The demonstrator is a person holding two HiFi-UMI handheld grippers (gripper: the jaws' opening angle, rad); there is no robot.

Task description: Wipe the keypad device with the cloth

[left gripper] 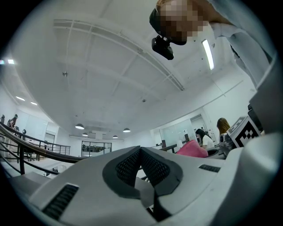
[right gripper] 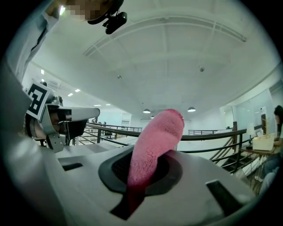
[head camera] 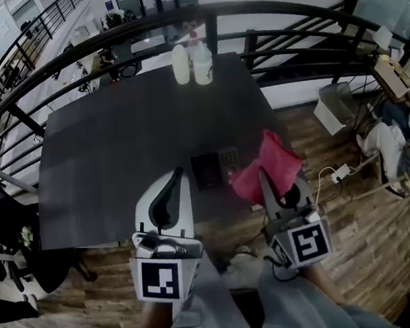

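Head view: right gripper clamps pink cloth near keypad device.

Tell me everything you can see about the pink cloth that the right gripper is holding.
The pink cloth looks soft and fuzzy, like fleece or microfibre, and is a deep rose colour. The right gripper is shut on one bunched part of it, and a rounded fold stands up out of the fingers. In the head view the rest spreads loosely in crumpled folds over the near right edge of the dark table, just right of the keypad device. Whether it touches the device cannot be told.
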